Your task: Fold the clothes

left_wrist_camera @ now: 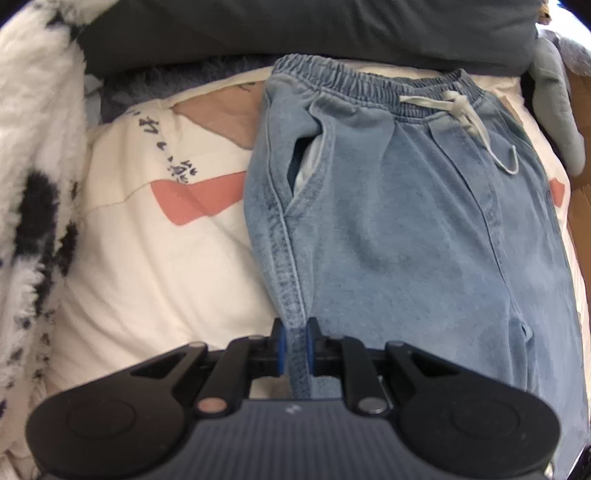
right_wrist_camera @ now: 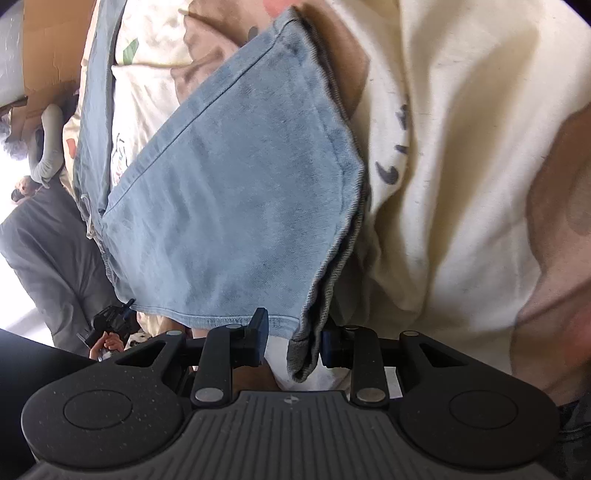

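Light blue denim trousers (left_wrist_camera: 406,221) with an elastic waistband and a pale drawstring (left_wrist_camera: 476,122) lie flat on the bed, waistband at the far side. My left gripper (left_wrist_camera: 295,332) is shut on their left side seam near the bottom of the left wrist view. In the right wrist view a folded-over trouser leg (right_wrist_camera: 240,184) hangs in front of me. Its hem corner (right_wrist_camera: 304,350) sits between the jaws of my right gripper (right_wrist_camera: 293,339). The fabric lies against the right pad, and a gap shows beside the left pad.
The cream duvet (left_wrist_camera: 159,266) with pink and brown shapes lies under the trousers. A fluffy white and black blanket (left_wrist_camera: 33,192) bunches at the left, with a dark grey cushion (left_wrist_camera: 295,33) along the far side. A grey plush toy (left_wrist_camera: 557,110) and cardboard (right_wrist_camera: 48,44) border the bed.
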The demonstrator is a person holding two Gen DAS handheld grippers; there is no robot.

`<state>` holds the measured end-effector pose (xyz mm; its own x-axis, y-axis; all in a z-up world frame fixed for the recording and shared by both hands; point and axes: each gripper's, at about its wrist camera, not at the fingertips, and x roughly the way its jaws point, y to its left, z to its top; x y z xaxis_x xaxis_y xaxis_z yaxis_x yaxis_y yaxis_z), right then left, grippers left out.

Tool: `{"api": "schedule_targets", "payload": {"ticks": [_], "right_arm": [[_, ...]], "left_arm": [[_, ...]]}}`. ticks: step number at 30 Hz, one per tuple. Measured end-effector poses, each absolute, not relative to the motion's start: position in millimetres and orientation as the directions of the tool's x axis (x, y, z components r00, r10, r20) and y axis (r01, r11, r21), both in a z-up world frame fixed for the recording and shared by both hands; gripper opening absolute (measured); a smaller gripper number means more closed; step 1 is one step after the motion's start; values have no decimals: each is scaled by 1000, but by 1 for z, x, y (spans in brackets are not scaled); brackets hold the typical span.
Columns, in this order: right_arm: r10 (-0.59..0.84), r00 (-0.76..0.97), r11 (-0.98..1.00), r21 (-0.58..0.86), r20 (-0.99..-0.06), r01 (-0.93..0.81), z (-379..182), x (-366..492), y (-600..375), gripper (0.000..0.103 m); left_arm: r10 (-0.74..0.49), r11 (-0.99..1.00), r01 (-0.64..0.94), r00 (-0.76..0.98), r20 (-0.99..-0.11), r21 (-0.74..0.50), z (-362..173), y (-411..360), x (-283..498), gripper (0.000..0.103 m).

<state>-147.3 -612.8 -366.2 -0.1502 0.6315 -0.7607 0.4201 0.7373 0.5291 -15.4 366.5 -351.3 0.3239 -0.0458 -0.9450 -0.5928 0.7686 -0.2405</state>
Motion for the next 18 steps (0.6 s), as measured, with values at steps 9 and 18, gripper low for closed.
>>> {"api": "schedule_targets", "payload": {"ticks": [9, 18], "right_arm": [[574, -154, 789, 493, -804, 366, -354, -145, -618, 9], [586, -105, 782, 526, -804, 334, -330, -134, -623, 9]], "left_arm": [[-80, 731, -609, 372, -925, -309, -368, 381, -17, 13], [-103, 679, -617, 458, -883, -399, -374, 397, -22, 16]]}}
